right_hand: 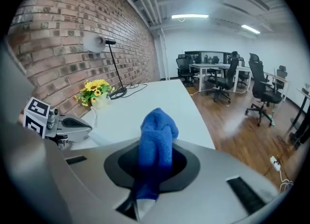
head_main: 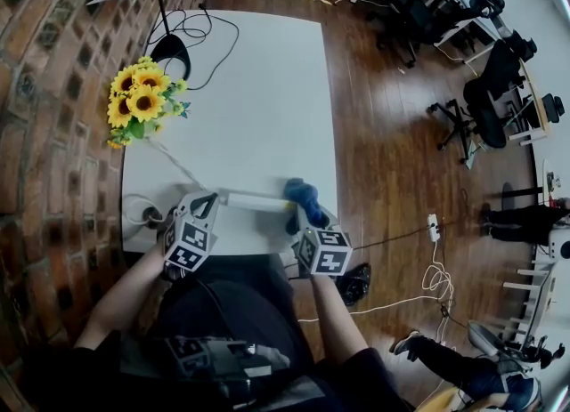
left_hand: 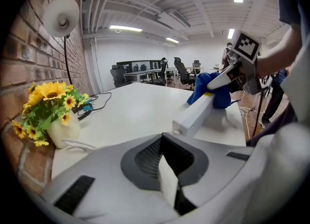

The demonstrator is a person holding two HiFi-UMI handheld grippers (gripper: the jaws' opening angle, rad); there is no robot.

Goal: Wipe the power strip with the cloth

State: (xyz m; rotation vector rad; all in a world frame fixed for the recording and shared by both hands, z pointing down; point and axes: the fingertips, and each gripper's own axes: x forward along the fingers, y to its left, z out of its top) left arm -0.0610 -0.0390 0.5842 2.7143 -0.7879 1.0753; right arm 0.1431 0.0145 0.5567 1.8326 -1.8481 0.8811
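A long white power strip [head_main: 254,200] lies across the near part of the white table [head_main: 249,99]. My right gripper [head_main: 303,213] is shut on a blue cloth [head_main: 303,193], which rests bunched on the strip's right end. In the right gripper view the cloth [right_hand: 155,145] stands up out of the closed jaws. My left gripper [head_main: 207,202] sits at the strip's left end with its jaws shut. Whether it pinches the cord is hidden. Seen from the left gripper, the strip [left_hand: 196,114] runs away toward the cloth [left_hand: 203,90] and the right gripper [left_hand: 232,75].
A vase of sunflowers [head_main: 141,103] stands at the table's left edge against the brick wall [head_main: 53,90]. A black lamp [head_main: 169,50] and its cables occupy the far left corner. Wooden floor, office chairs [head_main: 463,121] and a floor power strip [head_main: 433,226] lie to the right.
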